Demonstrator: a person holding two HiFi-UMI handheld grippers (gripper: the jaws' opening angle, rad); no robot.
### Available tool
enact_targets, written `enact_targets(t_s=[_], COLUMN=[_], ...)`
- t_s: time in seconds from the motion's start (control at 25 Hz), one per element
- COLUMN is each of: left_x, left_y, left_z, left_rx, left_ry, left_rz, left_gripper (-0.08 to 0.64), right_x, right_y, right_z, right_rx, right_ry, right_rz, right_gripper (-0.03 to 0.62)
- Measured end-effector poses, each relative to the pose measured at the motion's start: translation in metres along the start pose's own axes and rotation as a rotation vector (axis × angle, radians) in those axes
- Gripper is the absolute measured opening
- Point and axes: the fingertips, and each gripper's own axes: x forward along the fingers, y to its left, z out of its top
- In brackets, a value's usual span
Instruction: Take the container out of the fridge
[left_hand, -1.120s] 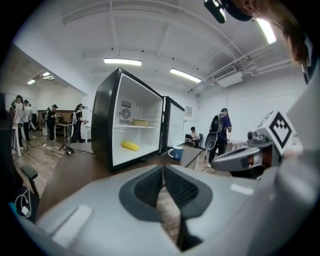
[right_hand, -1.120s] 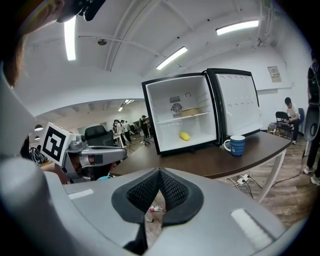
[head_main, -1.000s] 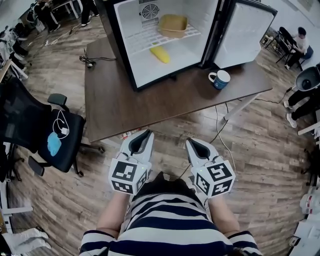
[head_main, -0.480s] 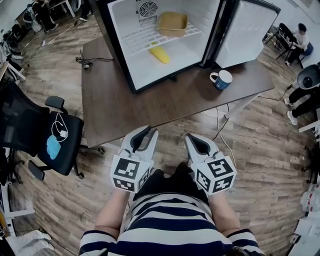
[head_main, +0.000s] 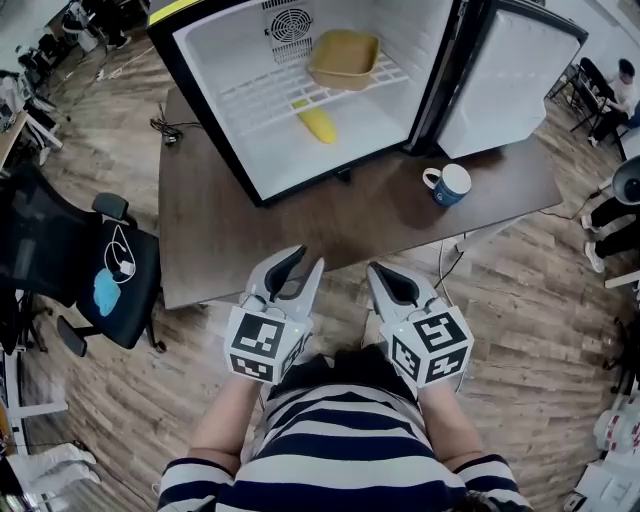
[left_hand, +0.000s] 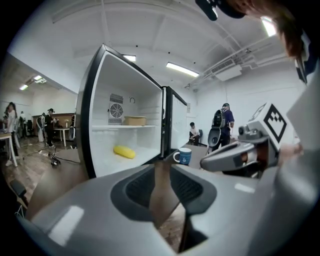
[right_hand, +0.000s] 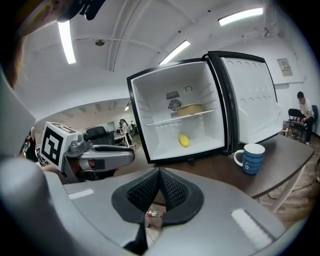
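Observation:
A tan container (head_main: 344, 57) sits on the wire shelf of the open white fridge (head_main: 215, 90), far ahead of both grippers. It also shows small in the left gripper view as the container (left_hand: 134, 120) and in the right gripper view as the container (right_hand: 192, 109). My left gripper (head_main: 305, 262) hovers at the table's near edge, jaws a little apart around nothing. My right gripper (head_main: 378, 272) is beside it, jaws together and empty. In their own views the left gripper (left_hand: 162, 167) and right gripper (right_hand: 160, 171) point toward the fridge.
A yellow object (head_main: 318, 124) lies on the fridge floor below the shelf. A blue mug (head_main: 447, 184) stands on the brown table (head_main: 250, 230) to the right, near the swung-open fridge door (head_main: 505, 80). A black office chair (head_main: 80, 265) is to the left.
The view has come closer to the table and fridge. Both grippers have moved forward toward the table edge. The left gripper's jaws have parted slightly.

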Motion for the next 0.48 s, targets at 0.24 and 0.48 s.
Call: enact_targets(t_s=[0.24,0.48], left_x=[0.052,0.098], left_y=[0.004,0.014], left_z=[0.019,0.05], left_rx=[0.057,0.139], left_ry=[0.02,0.023], left_rz=[0.033,0.071], left_gripper=[0.0,0.0], right_x=[0.024,0.039], right_y=[-0.04,-0.076], right_z=[0.018,0.036], right_rx=[-0.026,-0.039], right_ry=[0.01,0.012], right_rz=[0.059,0.102], right_gripper=[-0.003,-0.003])
